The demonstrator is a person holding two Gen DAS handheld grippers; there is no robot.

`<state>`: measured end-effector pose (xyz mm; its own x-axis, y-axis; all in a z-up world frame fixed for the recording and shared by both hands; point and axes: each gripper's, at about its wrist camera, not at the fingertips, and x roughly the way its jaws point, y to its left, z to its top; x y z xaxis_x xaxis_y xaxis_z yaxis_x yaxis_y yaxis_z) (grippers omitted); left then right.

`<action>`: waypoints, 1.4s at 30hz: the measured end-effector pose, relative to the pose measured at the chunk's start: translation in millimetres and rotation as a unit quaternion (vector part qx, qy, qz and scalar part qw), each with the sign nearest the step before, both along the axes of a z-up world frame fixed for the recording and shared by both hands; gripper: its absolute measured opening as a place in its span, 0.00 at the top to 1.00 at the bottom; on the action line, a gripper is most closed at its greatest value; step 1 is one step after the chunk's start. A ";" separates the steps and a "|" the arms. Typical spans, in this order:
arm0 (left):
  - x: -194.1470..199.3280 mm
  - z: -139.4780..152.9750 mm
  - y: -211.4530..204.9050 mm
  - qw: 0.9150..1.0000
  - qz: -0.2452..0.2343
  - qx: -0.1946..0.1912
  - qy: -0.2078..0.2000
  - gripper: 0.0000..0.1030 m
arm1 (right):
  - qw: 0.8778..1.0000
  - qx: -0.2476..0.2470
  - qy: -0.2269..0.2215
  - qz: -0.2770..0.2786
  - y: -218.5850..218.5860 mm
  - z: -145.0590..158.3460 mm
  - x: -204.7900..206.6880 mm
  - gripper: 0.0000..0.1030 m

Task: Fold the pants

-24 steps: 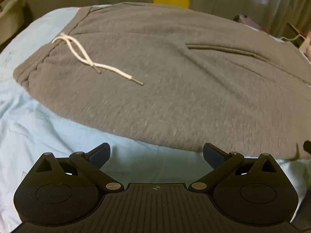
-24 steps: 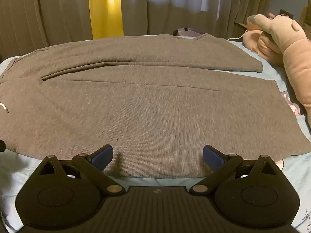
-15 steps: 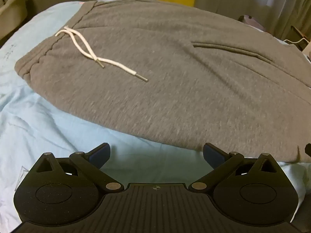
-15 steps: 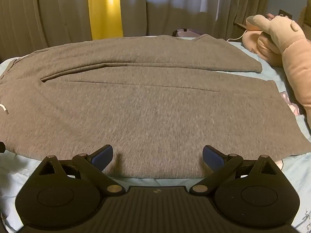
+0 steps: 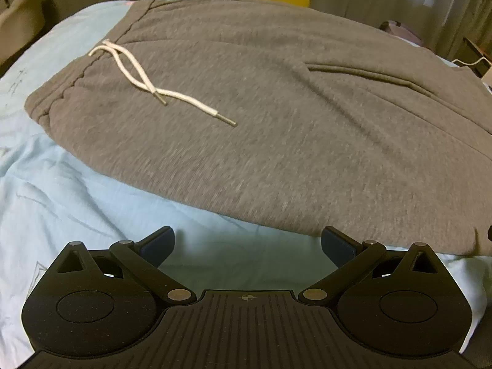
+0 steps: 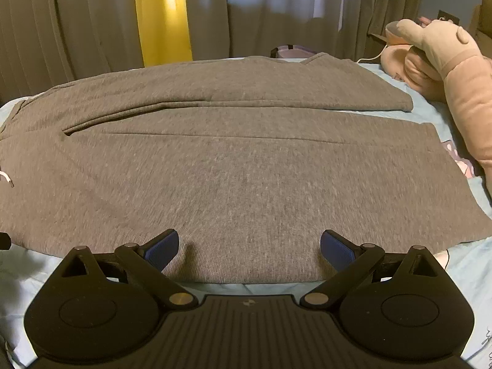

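Grey sweatpants [image 5: 276,117] lie flat on a light blue bed sheet [image 5: 61,203], waistband at the left with a white drawstring [image 5: 147,83] on top. The two legs [image 6: 246,166] stretch to the right, the far leg's cuff [image 6: 396,101] short of the near one. My left gripper [image 5: 246,246] is open and empty over bare sheet, just in front of the pants' near edge by the waist. My right gripper [image 6: 249,249] is open and empty, its fingertips over the near edge of the near leg.
A pink plush toy [image 6: 446,70] lies at the right end of the bed beside the leg cuffs. Grey curtains with a yellow strip [image 6: 163,15] hang behind the bed. A chair [image 5: 18,15] stands off the far left.
The left gripper's view has shifted left, so the waistband and drawstring sit more to the right and centre. The right gripper's view barely changed. Both stay open.
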<state>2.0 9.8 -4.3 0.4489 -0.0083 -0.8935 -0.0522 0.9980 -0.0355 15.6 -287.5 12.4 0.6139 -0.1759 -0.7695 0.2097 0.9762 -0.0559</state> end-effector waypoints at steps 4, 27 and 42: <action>0.1 -0.1 0.2 1.000 0.002 -0.001 0.001 0.00 | 1.000 0.001 -0.001 -0.001 -0.1 0.5 0.5 0.04; -0.1 -0.5 1.1 1.000 0.011 -0.005 0.004 0.00 | 1.000 0.003 0.000 -0.004 -1.8 -0.7 -0.2 0.04; -0.5 -1.1 0.7 1.000 0.010 -0.003 0.003 0.00 | 1.000 0.003 0.000 -0.005 -2.2 -2.4 -1.2 0.04</action>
